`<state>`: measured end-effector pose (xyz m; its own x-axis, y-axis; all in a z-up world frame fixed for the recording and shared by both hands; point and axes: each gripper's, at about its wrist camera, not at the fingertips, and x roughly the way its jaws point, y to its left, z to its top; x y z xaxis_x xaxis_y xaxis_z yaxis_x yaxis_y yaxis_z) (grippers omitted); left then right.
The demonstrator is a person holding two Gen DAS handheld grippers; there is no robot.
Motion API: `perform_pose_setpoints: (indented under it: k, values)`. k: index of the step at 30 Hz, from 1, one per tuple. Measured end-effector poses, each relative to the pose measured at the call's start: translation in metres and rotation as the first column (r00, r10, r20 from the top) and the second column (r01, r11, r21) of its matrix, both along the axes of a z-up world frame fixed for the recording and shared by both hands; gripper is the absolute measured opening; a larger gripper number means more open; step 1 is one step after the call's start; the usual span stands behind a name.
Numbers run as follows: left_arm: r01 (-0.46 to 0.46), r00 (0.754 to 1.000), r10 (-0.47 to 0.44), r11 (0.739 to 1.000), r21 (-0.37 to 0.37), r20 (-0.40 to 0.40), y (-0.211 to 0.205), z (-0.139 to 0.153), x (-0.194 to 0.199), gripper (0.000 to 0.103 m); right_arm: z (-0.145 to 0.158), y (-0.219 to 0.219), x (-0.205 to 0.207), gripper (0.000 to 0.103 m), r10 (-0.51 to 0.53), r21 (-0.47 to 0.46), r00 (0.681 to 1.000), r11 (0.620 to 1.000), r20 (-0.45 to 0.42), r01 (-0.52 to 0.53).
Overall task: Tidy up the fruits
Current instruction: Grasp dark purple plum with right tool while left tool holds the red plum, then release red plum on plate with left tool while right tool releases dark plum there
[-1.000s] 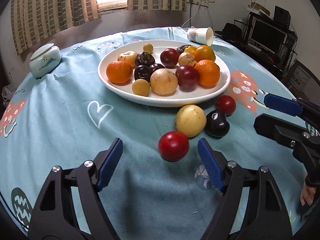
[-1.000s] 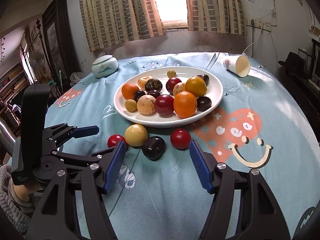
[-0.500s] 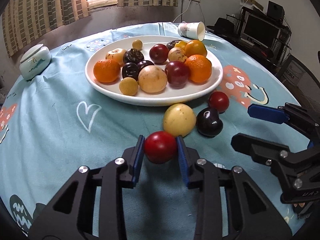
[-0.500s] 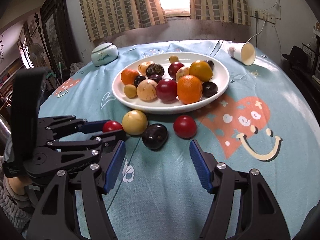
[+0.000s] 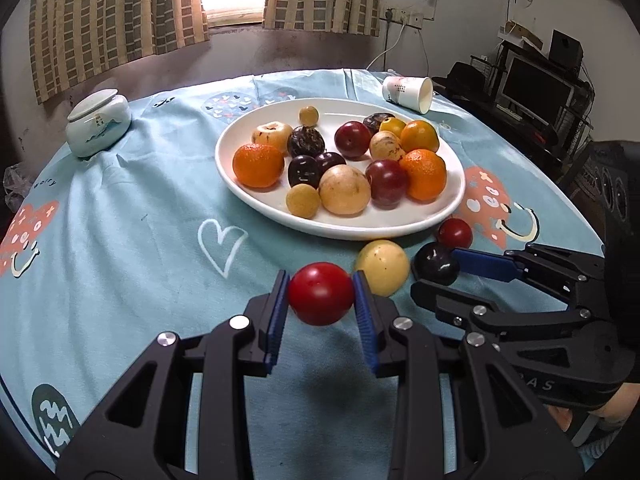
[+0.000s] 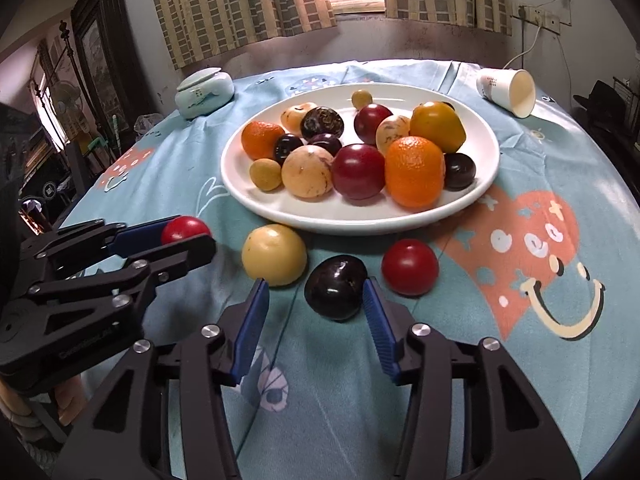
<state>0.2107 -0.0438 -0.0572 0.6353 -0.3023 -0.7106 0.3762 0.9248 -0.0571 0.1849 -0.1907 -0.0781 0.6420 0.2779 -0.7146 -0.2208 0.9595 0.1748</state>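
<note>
**Two grippers at the loose fruit beside the plate**

**Left wrist view.** Your left gripper (image 5: 321, 294) is clamped on a red fruit (image 5: 321, 293); both blue pads press its sides, and its shadow falls on the tablecloth (image 5: 140, 248) below it. Just beyond it a yellow fruit (image 5: 383, 267) lies on the cloth, near the front rim of the white plate (image 5: 456, 200). To its right sit a dark plum (image 5: 437, 263) and a second red fruit (image 5: 454, 233), both on the cloth beside the plate. Your right gripper (image 5: 438, 276) enters from the right, its fingers either side of the dark plum. The plate holds oranges, plums and pale round fruits. A paper cup (image 5: 408, 94) lies on its side behind the plate; a lidded ceramic jar (image 5: 98, 124) stands at far left.

**Right wrist view.** Your right gripper (image 6: 316, 304) is closing, with the dark plum (image 6: 336, 286) between its pads. The right pad looks to be at the plum's side; the left pad stands clear of it, so the plum is not yet gripped. The yellow fruit (image 6: 275, 255) lies just left of the plum, the second red fruit (image 6: 410, 266) just right. At left, your left gripper (image 6: 182, 236) holds its red fruit (image 6: 185, 230).
</note>
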Motion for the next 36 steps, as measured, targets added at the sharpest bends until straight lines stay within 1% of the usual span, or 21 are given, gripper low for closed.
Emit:
perform_pose_setpoints:
  k: [3, 5, 9, 11, 18, 24, 36]
  values:
    - [0.002, 1.000, -0.002, 1.000, 0.002, -0.002, 0.000, 0.000, 0.000, 0.033, -0.003, -0.003, 0.007, 0.049, -0.023, 0.005, 0.999, 1.000, -0.025, 0.023]
    - [0.006, 1.000, -0.006, 1.000, 0.003, -0.002, -0.001, 0.000, -0.001, 0.033, -0.003, -0.005, 0.010, 0.045, -0.029, 0.008, 0.999, 1.000, -0.025, 0.029]
    - [0.011, 1.000, -0.011, 1.000, 0.007, 0.000, -0.003, 0.000, -0.003, 0.033, -0.003, -0.006, 0.013, 0.043, -0.024, -0.001, 0.999, 1.000, -0.029, 0.024]
    - [0.010, 1.000, -0.010, 1.000, 0.004, 0.001, -0.003, 0.000, -0.003, 0.033, -0.004, -0.006, 0.014, 0.033, -0.023, -0.009, 0.999, 1.000, -0.031, 0.023]
    - [0.003, 1.000, -0.003, 1.000, -0.005, 0.010, -0.001, 0.002, -0.004, 0.033, -0.001, -0.004, 0.009, 0.032, -0.006, -0.020, 1.000, 1.000, -0.012, 0.006]
    - [-0.005, 1.000, 0.005, 1.000, -0.013, 0.020, 0.002, 0.004, -0.004, 0.033, 0.009, 0.005, -0.003, 0.032, 0.012, -0.079, 0.998, 0.997, 0.059, -0.007]
    - [-0.025, 0.999, 0.026, 0.999, -0.024, 0.040, 0.010, 0.011, -0.005, 0.033, 0.033, 0.004, -0.022, 0.032, -0.001, -0.105, 0.986, 0.994, 0.169, 0.019]
